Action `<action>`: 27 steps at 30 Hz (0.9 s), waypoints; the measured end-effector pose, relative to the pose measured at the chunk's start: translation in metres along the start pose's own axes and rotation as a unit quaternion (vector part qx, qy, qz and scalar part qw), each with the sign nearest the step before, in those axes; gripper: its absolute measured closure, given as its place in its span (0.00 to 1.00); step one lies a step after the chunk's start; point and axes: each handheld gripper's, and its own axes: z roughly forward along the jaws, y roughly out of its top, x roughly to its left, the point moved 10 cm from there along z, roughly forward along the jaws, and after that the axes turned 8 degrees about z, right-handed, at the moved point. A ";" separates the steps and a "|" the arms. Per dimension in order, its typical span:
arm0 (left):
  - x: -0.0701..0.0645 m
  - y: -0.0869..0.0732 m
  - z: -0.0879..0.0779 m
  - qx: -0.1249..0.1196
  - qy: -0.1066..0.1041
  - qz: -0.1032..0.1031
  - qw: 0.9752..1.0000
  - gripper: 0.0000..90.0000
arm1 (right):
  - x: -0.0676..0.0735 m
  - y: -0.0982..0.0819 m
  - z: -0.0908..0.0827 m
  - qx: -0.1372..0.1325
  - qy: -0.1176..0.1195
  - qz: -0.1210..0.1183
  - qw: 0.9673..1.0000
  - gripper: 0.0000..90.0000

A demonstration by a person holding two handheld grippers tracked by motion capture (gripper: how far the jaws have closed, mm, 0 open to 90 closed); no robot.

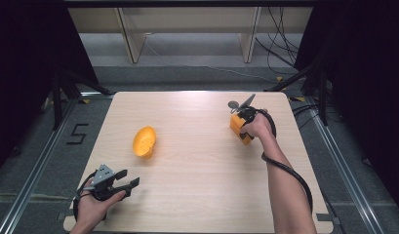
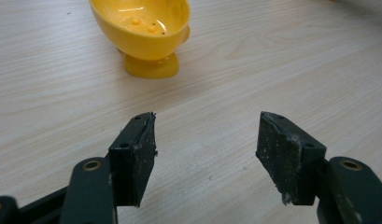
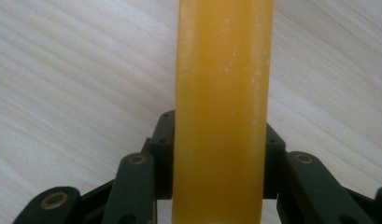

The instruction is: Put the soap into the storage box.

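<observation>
1. The left gripper rests near the tabletop's near-left corner, held in a hand. Its fingers are spread apart with nothing but bare wood between them, and they point toward the far right.
2. A yellow cup sits left of the tabletop's middle, well apart from both grippers. In the left gripper view the cup stands on a small foot ahead of the open fingers, its hollow facing up, with a few small specks inside.
3. The right gripper is near the far-right corner, held in the right hand. Its fingers are closed on an orange block.
4. In the right gripper view the block is a long, rounded bar clamped at both sides by the fingers. Its long axis runs straight out along the fingers, away from the camera, over the tabletop.
5. In the high view the block's free end points toward the near edge.
</observation>
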 end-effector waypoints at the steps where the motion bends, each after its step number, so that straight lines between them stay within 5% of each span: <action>1: -0.001 0.000 0.000 0.000 -0.001 -0.004 1.000 0.41 | 0.000 -0.001 -0.001 0.003 0.005 -0.010 1.000 0.68; 4: -0.001 0.001 -0.001 -0.002 -0.003 0.002 1.000 0.42 | 0.003 -0.006 -0.007 0.008 0.005 -0.048 0.999 0.68; 5: -0.002 0.001 -0.001 -0.003 -0.005 0.004 1.000 0.42 | 0.006 -0.008 -0.010 0.002 0.023 -0.086 0.996 0.68; 8: -0.006 0.002 0.000 -0.006 -0.014 0.008 1.000 0.42 | 0.028 -0.020 -0.023 -0.015 0.091 -0.161 0.983 0.68; 10: -0.008 0.002 0.001 -0.005 -0.017 0.016 1.000 0.42 | 0.038 -0.032 -0.032 -0.018 0.087 -0.189 0.978 0.68; 12: -0.010 0.003 0.002 -0.005 -0.020 0.019 1.000 0.42 | 0.046 -0.043 -0.039 -0.024 0.087 -0.233 0.968 0.69; 15: -0.019 0.005 0.002 -0.008 -0.036 0.029 0.999 0.42 | 0.065 -0.062 -0.052 -0.038 0.109 -0.267 0.957 0.69; 16: -0.019 0.005 0.002 -0.008 -0.036 0.029 0.999 0.42 | 0.065 -0.062 -0.052 -0.038 0.109 -0.267 0.957 0.69; 18: -0.029 0.009 0.003 -0.012 -0.057 0.037 0.998 0.42 | 0.082 -0.084 -0.064 -0.044 0.125 -0.310 0.941 0.69; 19: -0.032 0.010 0.003 -0.011 -0.062 0.043 0.997 0.42 | 0.087 -0.090 -0.066 -0.043 0.131 -0.315 0.939 0.69; 20: -0.036 0.012 0.004 -0.011 -0.077 0.061 0.995 0.41 | 0.091 -0.096 -0.069 -0.042 0.128 -0.314 0.940 0.69; 21: -0.040 0.015 0.006 -0.013 -0.085 0.068 0.994 0.41 | 0.095 -0.101 -0.071 -0.045 0.125 -0.334 0.933 0.69; 22: -0.045 0.018 0.007 -0.017 -0.096 0.077 0.992 0.40 | 0.098 -0.107 -0.074 -0.040 0.123 -0.337 0.933 0.68; 24: -0.058 0.025 0.008 -0.020 -0.121 0.090 0.988 0.37 | 0.111 -0.118 -0.079 -0.046 0.140 -0.352 0.924 0.68; 25: -0.065 0.030 0.010 -0.025 -0.137 0.096 0.986 0.35 | 0.116 -0.124 -0.082 -0.042 0.143 -0.354 0.923 0.68; 26: -0.070 0.033 0.011 -0.025 -0.151 0.123 0.981 0.34 | 0.120 -0.128 -0.084 -0.043 0.141 -0.358 0.922 0.68; 27: -0.080 0.036 0.012 -0.022 -0.167 0.127 0.977 0.33 | 0.125 -0.133 -0.085 -0.041 0.145 -0.369 0.917 0.68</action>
